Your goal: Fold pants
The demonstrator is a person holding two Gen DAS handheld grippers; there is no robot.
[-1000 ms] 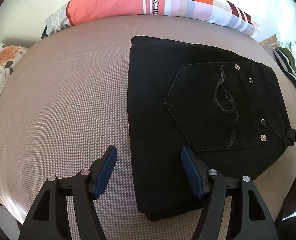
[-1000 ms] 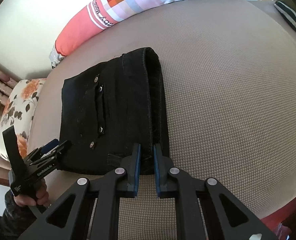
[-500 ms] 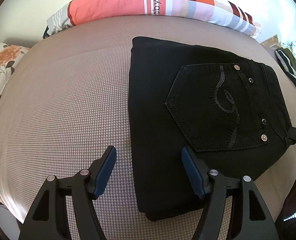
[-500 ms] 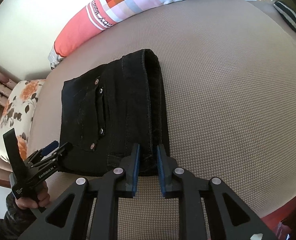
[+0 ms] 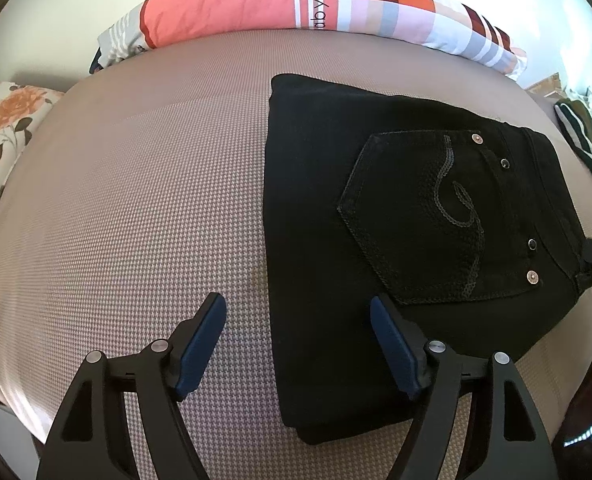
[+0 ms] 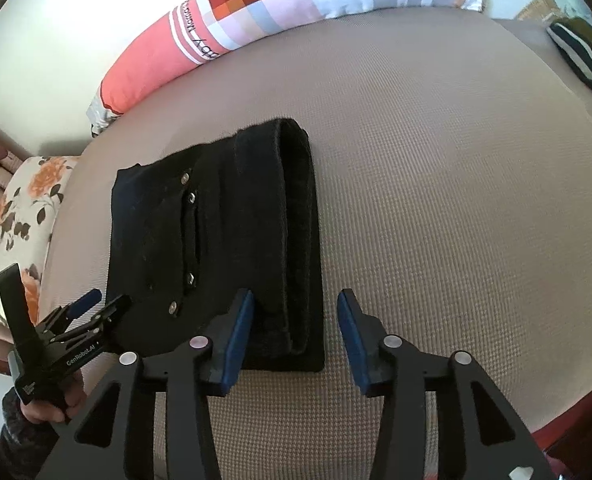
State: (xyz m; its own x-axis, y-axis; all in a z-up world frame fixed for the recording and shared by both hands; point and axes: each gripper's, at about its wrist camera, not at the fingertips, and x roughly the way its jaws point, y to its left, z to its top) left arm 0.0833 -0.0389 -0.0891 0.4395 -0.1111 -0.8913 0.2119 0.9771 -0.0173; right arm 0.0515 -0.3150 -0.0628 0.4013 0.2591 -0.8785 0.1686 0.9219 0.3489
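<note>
The black pants (image 5: 375,240) lie folded into a flat packet on the bed, back pocket with a sequin swirl facing up. My left gripper (image 5: 296,308) hovers over the packet's near left edge. Its jaws are opening, one on each side of that edge, and the pads do not press the cloth. In the right wrist view the pants (image 6: 216,240) show their waistband fold at the right side. My right gripper (image 6: 296,300) straddles that fold's near end with its jaws opening; the right pad stands off the cloth. A hand (image 6: 44,404) holds the left gripper (image 6: 92,312) at the lower left.
A long coral-and-plaid pillow (image 5: 296,4) lies along the far edge of the beige bed cover (image 5: 136,200). A floral pillow (image 5: 8,120) sits at the left. A striped garment (image 5: 583,148) lies at the far right. The bed's wooden edge (image 6: 567,432) runs close on the right.
The right gripper's jaws, nearly closed at the waistband fold's near end, have spread wide and let the cloth go. The left jaws stand a little wider. The pants have not moved.
</note>
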